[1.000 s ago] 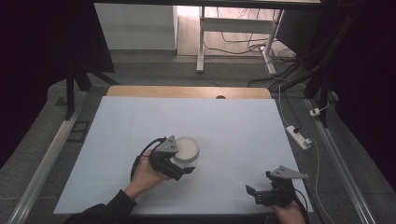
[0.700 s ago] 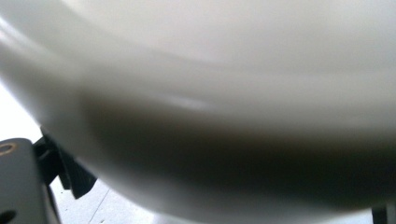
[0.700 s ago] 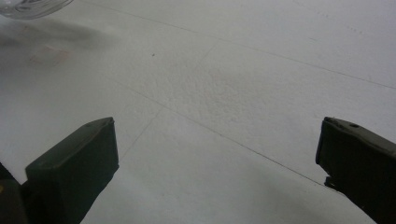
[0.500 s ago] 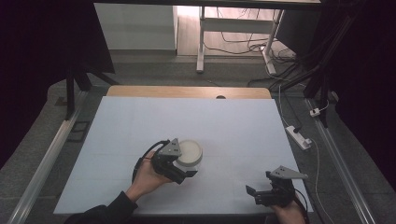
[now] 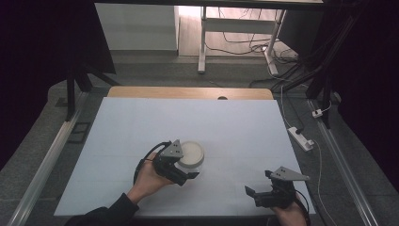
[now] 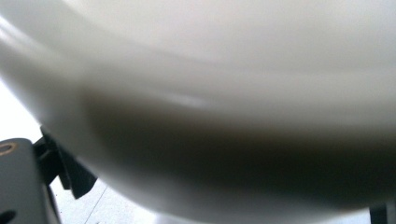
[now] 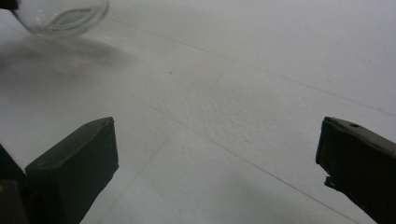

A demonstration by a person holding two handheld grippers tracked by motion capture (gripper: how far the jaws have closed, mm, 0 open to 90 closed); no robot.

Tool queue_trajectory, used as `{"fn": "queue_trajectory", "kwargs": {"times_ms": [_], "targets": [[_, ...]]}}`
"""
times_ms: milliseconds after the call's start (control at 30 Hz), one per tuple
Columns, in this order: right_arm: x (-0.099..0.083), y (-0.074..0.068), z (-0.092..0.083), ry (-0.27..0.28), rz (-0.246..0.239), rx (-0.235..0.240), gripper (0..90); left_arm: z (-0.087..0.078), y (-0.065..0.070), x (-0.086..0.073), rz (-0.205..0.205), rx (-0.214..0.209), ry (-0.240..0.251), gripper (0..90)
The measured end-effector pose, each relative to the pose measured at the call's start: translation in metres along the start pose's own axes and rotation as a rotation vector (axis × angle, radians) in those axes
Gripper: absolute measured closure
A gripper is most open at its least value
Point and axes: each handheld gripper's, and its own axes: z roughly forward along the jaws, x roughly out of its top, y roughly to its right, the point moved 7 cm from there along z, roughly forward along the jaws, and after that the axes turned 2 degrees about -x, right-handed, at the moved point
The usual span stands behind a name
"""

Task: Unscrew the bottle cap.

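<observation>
No readable text, labels, brands or numbers anywhere. Bowl (image 5: 192,154) is plain white, no print. Tabletop (image 5: 235,127) is blank. Both hand-held grippers carry no legible marking.

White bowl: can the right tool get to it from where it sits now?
Probably yes: bare table lies between the open right tool and the white bowl, though the left tool already crowds its near side.

L gripper (image 5: 186,170) clamped; R gripper (image 5: 256,194) fingers wide.
</observation>
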Motion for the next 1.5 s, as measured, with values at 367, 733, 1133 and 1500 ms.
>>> {"fn": "queue_trajectory", "kwargs": {"times_ms": [367, 733, 1133, 1500], "targets": [[0.027, -0.033, 0.006, 0.064, -0.067, 0.126, 0.0, -0.001, -0.001, 0.001, 0.0, -0.001, 0.005, 7.2], [0.063, -0.058, 0.011, 0.113, -0.076, 0.226, 0.0, -0.002, -0.001, 0.001, 0.007, 0.008, 0.001, 7.2], [0.085, -0.081, 0.026, 0.112, -0.13, 0.254, 0.0, -0.002, -0.001, 0.001, 0.007, 0.008, 0.0, 7.2], [0.104, -0.095, 0.041, 0.116, -0.123, 0.305, 0.0, -0.001, -0.001, 0.0, 0.007, 0.003, -0.003, 7.2]]}}
